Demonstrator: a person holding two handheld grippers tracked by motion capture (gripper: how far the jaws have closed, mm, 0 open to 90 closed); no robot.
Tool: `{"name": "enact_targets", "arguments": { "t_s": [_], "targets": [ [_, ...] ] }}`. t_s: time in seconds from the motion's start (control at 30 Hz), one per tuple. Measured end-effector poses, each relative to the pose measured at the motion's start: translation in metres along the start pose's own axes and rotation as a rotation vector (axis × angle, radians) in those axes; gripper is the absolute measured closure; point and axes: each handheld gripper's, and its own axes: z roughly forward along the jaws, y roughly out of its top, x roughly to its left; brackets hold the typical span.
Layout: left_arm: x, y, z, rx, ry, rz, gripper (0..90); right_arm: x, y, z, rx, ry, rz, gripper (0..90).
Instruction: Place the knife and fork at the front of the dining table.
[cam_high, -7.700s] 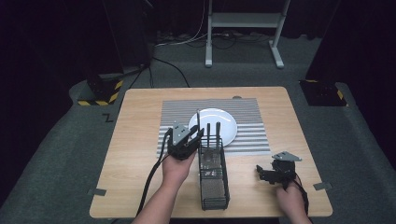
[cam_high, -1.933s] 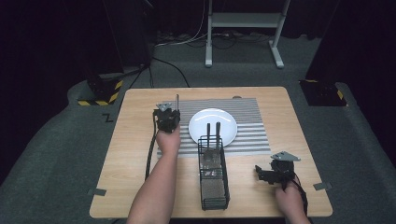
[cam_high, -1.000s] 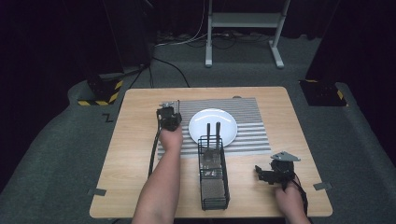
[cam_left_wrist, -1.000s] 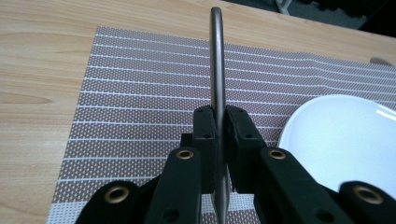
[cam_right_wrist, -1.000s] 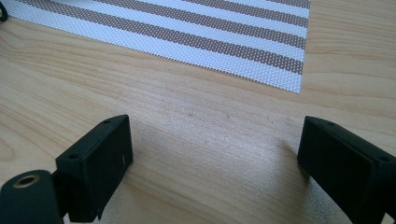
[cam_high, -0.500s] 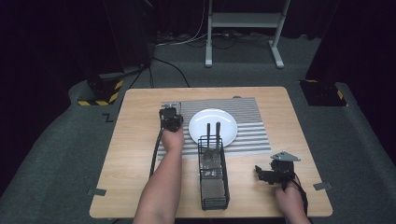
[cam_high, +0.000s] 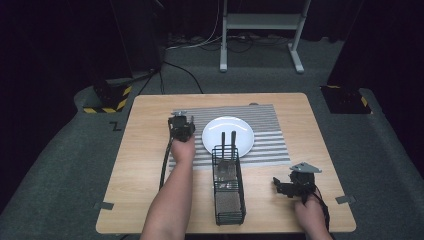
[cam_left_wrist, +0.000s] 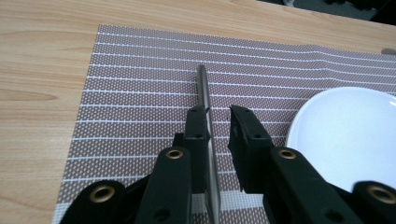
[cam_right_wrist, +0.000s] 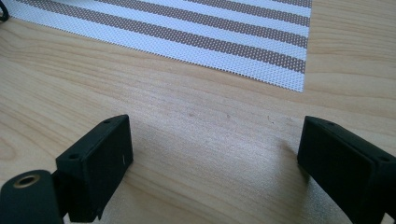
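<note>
Left gripper view, utensil lying on placemat, lower end cut off, jaws just opening, apart around it

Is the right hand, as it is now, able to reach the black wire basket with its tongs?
Probably yes. The right tongs are open and point toward the black wire basket, and bare wood of the table lies between them, so the way looks free.
</note>
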Motion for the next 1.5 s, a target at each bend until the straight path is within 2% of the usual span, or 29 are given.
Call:
{"name": "enact_targets", "arguments": {
  "t_s": [0.1,0.3,0.57,0.73,0.87,0.97,1.07,1.13,1.23,1.4,1.5],
  "targets": [
    [0.003,-0.005,-0.008,-0.004,0.000,0.015,75.3,0.000,0.000,0.000,-0.001,0.001,-0.004,10.1],
    [0.008,-0.021,-0.029,-0.010,0.001,0.060,81.6,0.000,0.000,0.000,-0.001,0.002,-0.005,10.1],
    [0.026,-0.049,-0.063,-0.016,0.026,0.116,84.8,0.000,0.000,0.000,-0.001,0.002,-0.005,10.1],
    [0.034,-0.069,-0.081,-0.005,0.022,0.143,87.4,0.000,0.000,0.000,-0.001,0.002,-0.005,10.1],
    [0.038,-0.083,-0.090,0.032,0.037,0.161,89.2,0.000,0.000,0.000,-0.001,0.002,-0.005,10.1],
    [0.035,-0.089,-0.090,0.064,0.039,0.194,89.4,0.000,0.000,0.000,-0.001,0.002,-0.005,10.1],
    [0.034,-0.092,-0.086,0.094,0.046,0.211,89.5,0.000,0.000,0.000,-0.001,0.002,-0.005,10.1],
    [0.034,-0.093,-0.084,0.083,0.050,0.218,89.6,0.000,0.000,0.000,-0.001,0.002,-0.005,10.1],
    [0.033,-0.094,-0.081,0.064,0.071,0.251,89.8,0.000,0.000,0.000,-0.002,0.002,-0.007,10.1],
    [0.033,-0.093,-0.077,0.047,0.081,0.266,89.9,0.000,0.000,0.000,-0.002,0.002,-0.008,10.2],
    [0.034,-0.091,-0.075,0.042,0.075,0.253,89.9,0.000,0.000,0.000,-0.002,0.002,-0.007,10.2]
  ]
}}
